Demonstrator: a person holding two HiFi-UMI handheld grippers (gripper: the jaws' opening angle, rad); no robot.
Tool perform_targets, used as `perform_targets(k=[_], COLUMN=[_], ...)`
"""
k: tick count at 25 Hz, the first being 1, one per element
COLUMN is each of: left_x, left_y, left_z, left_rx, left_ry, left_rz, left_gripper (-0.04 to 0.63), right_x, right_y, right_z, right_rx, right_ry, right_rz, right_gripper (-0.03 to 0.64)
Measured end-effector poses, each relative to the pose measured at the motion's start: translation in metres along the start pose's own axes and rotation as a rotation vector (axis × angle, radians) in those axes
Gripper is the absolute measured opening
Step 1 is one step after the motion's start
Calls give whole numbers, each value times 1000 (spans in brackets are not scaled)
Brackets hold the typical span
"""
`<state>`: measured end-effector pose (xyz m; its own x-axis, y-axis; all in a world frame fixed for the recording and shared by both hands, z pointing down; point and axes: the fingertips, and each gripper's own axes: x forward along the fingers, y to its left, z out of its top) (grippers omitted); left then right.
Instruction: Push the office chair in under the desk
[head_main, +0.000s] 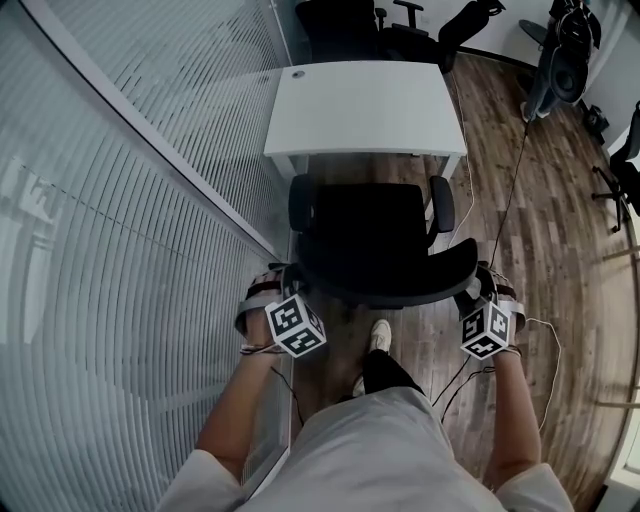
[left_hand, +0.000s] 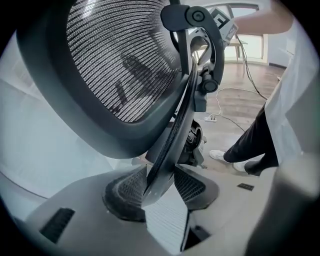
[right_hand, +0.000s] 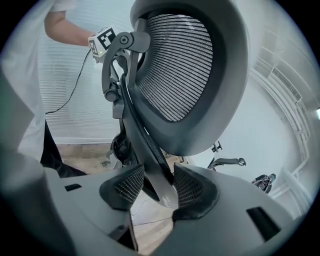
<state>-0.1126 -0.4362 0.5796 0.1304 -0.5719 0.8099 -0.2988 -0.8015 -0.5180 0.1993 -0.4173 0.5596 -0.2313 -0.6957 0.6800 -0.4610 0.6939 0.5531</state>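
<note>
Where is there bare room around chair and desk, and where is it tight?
Free: the desk top, bare except a small cap at its far corner; the wood floor right of the office chair, though cables cross it. Tight: between chair and glass wall.

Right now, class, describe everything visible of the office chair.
The office chair is black, upright, facing the white desk, its seat front at the desk's near edge. It has two padded armrests and a mesh backrest in a curved plastic frame. The left hand-held gripper and right hand-held gripper each clamp one side of its back.
</note>
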Motion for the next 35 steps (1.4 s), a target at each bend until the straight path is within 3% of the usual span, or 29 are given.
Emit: perform_targets(k=[35], left_x=[98], left_y=[124], left_z=[21], left_rx=[-45], left_ry=[50], left_rz=[0], left_gripper=[184], right_x=[113], right_y=[-101], right_z=[28], right_rx=[3], right_ry=[-3], right_rz=[4], right_gripper=[192])
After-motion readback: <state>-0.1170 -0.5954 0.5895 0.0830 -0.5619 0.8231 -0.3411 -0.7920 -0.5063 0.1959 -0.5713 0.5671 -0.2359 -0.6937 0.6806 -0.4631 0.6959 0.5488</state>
